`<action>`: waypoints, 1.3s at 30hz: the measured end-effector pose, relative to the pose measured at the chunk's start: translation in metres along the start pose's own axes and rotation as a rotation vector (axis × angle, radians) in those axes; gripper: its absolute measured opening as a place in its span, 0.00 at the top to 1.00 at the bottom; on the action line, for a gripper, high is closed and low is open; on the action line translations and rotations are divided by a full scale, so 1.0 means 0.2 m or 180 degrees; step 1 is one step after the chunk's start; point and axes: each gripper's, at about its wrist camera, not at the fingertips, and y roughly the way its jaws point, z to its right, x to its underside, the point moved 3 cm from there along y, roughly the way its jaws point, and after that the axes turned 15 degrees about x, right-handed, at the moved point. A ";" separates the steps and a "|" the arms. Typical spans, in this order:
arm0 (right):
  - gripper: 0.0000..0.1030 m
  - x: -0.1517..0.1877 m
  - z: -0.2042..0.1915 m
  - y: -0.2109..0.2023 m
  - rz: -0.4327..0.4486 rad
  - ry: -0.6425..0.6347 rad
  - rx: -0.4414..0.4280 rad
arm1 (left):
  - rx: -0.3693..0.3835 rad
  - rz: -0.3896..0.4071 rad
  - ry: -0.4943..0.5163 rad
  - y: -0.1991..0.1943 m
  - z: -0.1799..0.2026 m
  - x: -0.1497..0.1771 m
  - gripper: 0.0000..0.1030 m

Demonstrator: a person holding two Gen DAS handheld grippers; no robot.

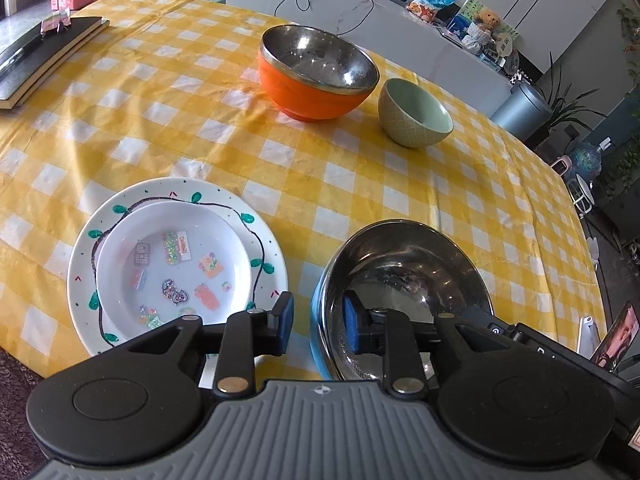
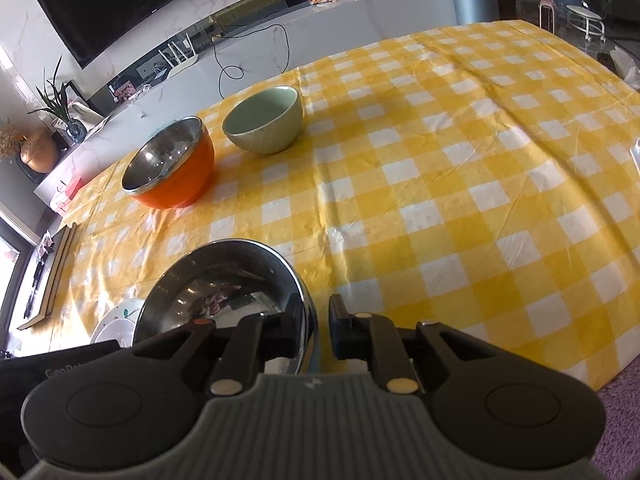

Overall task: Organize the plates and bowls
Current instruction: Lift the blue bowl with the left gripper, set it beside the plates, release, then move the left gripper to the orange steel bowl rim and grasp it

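Both grippers point steeply downward side by side, the left gripper (image 1: 318, 322) and the right gripper (image 2: 316, 330) each with fingers parted a little, one finger on either side of a rim, not pressing it.

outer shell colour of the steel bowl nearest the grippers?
Light blue; the blue bowl shows its shell best in the left wrist view.

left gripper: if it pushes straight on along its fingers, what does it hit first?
Most likely the blue steel-lined bowl. The left gripper already straddles its near rim, jaws open, one finger inside. Straight ahead lies the bowl's wall, then tablecloth; depth is uncertain.
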 end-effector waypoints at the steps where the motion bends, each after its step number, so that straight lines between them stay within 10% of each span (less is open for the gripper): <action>1: 0.68 0.00 0.00 -0.01 0.0035 -0.0003 -0.0004 | -0.0006 0.0010 0.0023 -0.01 0.00 0.00 0.68; 39: 0.52 -0.26 -0.31 -0.05 0.0690 -0.0445 -0.0079 | -0.0312 0.0522 0.0480 -0.11 -0.01 -0.37 0.63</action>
